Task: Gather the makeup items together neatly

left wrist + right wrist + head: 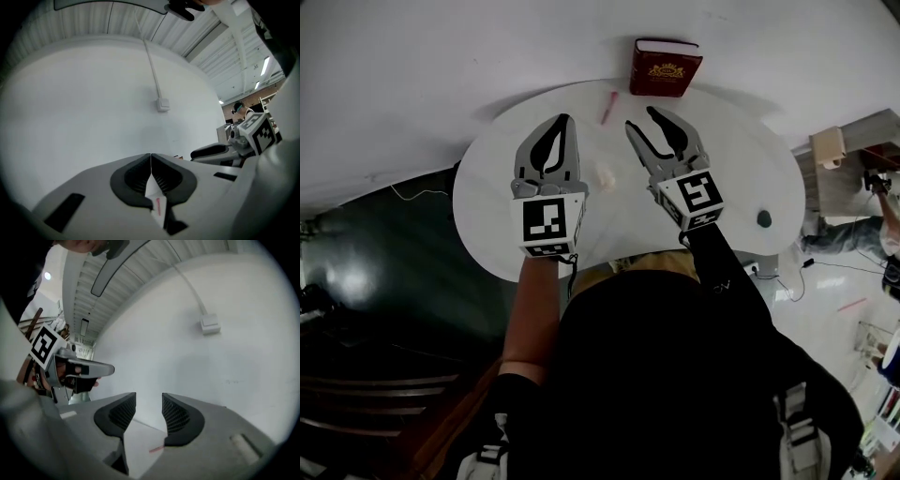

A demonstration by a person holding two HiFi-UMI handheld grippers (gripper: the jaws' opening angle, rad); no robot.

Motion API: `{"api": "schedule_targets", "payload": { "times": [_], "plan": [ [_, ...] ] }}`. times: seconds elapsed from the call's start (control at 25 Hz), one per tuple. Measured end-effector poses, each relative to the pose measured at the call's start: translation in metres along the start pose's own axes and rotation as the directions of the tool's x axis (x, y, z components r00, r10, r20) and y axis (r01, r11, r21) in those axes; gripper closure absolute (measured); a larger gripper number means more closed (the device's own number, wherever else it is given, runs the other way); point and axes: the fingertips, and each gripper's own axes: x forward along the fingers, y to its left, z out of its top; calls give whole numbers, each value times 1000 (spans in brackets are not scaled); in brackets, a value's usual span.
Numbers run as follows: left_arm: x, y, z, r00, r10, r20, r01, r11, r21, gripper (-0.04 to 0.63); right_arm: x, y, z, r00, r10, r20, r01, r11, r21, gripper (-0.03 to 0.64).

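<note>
1. The head view looks steeply down from above the person onto the table (487, 216). The left gripper (565, 117) and right gripper (639, 117) sit mid-frame, with the wall (441, 56) beyond.
2. The left gripper view rides just behind its own jaws, which fill the lower frame. It faces level at the wall and a box (162, 104) mounted on it.
3. The right gripper view is set likewise and faces the same wall.
4. Both gripper views share the box, and each catches the other gripper at its edge. All three views show the pen (608, 106); in the gripper views it lies below the jaws.
</note>
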Motion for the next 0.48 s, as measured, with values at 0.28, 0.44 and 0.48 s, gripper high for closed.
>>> {"api": "schedule_targets", "payload": {
  "times": [0.28, 0.44, 0.48],
  "plan": [
    [6, -34, 19, 997, -48, 52, 46, 998, 38, 588, -25, -7, 32, 996, -30, 88, 33, 999, -27, 459],
    [21, -63, 23, 994, -94, 50, 92, 995, 42, 588, -41, -32, 34, 993, -70, 99, 71, 997, -8, 459],
    [24, -73, 23, 993, -109, 47, 107, 993, 43, 588, -48, -41, 32, 992, -85, 93, 86, 996, -5, 459]
  ]
}}
